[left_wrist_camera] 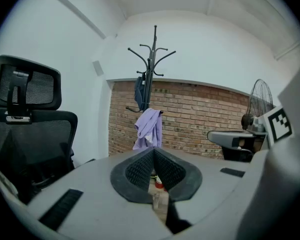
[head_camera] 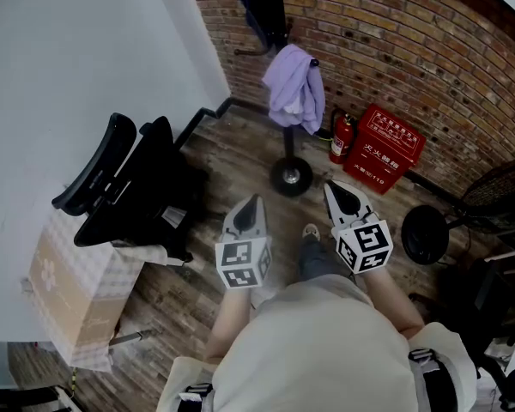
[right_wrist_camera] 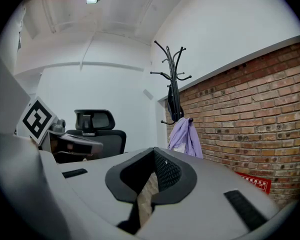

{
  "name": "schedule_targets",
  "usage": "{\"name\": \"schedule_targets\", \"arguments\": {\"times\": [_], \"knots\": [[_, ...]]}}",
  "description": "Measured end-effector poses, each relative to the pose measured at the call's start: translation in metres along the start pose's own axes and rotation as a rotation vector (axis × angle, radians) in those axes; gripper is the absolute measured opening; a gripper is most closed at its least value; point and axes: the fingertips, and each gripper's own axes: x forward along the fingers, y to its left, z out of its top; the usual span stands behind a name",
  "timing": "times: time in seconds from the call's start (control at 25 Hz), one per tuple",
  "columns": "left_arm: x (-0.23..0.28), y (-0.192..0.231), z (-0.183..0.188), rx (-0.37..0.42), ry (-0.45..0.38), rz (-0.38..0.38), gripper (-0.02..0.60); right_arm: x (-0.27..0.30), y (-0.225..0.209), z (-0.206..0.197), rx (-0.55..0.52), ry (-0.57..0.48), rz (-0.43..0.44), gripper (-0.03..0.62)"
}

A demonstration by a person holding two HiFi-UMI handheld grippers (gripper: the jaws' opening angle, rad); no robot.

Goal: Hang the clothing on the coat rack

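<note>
Head view shows one lilac soft cloth garment [head_camera: 294, 88] already hanging on the single black metal coat rack [head_camera: 292, 176], below one dark blue garment [head_camera: 259, 3]. We judge it light and limp, best taken at the collar. Our two tools, left gripper [head_camera: 252, 202] and right gripper [head_camera: 340, 192], are both closed and empty.

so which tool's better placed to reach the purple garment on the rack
Left, narrowly: the left tool points straight at the purple garment; from the right tool it sits off to the right. Both shut, empty.
</note>
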Motion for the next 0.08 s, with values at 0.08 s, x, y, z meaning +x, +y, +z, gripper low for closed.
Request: {"name": "schedule_targets", "arguments": {"times": [0.08], "knots": [[0.0014,-0.0026,0.0012,-0.005,0.001,-0.01,0.003,0.001,-0.001,0.0001,-0.001,0.001,-0.001,-0.002]]}}
